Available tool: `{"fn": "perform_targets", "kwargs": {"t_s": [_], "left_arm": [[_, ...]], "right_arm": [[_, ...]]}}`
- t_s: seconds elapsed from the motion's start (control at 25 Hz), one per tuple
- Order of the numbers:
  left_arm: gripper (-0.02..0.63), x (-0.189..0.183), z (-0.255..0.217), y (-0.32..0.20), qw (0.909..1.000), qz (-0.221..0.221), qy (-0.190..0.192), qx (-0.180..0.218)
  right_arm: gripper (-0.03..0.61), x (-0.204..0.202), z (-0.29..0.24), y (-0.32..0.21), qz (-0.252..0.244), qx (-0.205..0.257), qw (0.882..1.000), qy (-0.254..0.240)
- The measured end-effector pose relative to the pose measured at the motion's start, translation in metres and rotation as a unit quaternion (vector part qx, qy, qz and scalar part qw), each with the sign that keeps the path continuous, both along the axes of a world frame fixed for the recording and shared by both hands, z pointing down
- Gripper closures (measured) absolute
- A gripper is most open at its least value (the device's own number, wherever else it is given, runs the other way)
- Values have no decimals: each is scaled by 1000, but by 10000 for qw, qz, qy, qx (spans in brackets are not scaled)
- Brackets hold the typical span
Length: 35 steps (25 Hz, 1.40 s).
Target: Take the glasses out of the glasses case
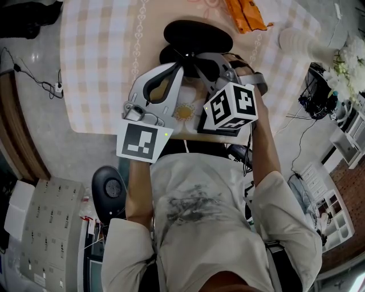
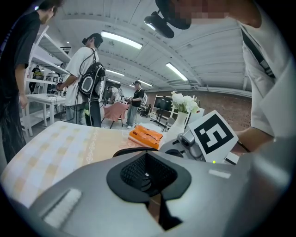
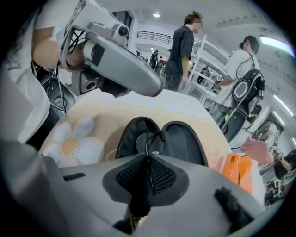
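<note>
The black glasses case [image 1: 197, 37] lies open on the checked tablecloth, both halves showing in the right gripper view [image 3: 182, 141]. The glasses [image 3: 147, 142] rest in its left half, one lens and thin dark frame visible. My right gripper [image 3: 148, 159] is shut on the thin frame right at the case's near rim; in the head view its tips [image 1: 197, 64] meet the case. My left gripper [image 1: 178, 71] hovers just left of it, jaws shut and holding nothing, with the case's rim [image 2: 129, 150] just beyond its tips [image 2: 148, 173].
An orange packet [image 1: 245, 14] lies at the table's far side. A white vase with flowers [image 1: 299, 43] stands at the far right corner. Several people stand beyond the table [image 3: 185, 46]. A black stool [image 1: 111, 185] sits by my left side, off the table.
</note>
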<state>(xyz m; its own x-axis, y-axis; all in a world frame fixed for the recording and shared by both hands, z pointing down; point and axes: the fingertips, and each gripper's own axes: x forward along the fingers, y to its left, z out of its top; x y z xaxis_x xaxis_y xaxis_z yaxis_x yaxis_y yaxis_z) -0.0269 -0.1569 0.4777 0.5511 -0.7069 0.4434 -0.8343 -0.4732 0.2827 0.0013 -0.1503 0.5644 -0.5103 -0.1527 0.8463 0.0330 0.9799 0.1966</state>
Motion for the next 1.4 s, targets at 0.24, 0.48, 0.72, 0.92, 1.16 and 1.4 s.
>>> {"fn": "perform_targets", "kwargs": {"t_s": [0.24, 0.48, 0.72, 0.92, 1.16, 1.4], "left_arm": [[606, 0, -2, 2, 10000, 6, 4, 22], [606, 0, -1, 6, 10000, 7, 20, 15], [606, 0, -1, 7, 10000, 17, 28, 38], [606, 1, -6, 8, 9999, 28, 47, 103], [606, -2, -12, 13, 9999, 24, 73, 154], [606, -8, -18, 18, 9997, 42, 79, 226]], "right_arm": [[559, 0, -2, 1, 159, -75, 9998, -43], [561, -2, -4, -1, 295, -72, 9995, -112], [561, -1, -9, -2, 364, 34, 9993, -104], [561, 1, -15, -6, 461, 143, 9988, -110], [561, 1, -25, -6, 595, 258, 9978, -149], [561, -1, -35, -3, 662, 368, 9970, -142]]}}
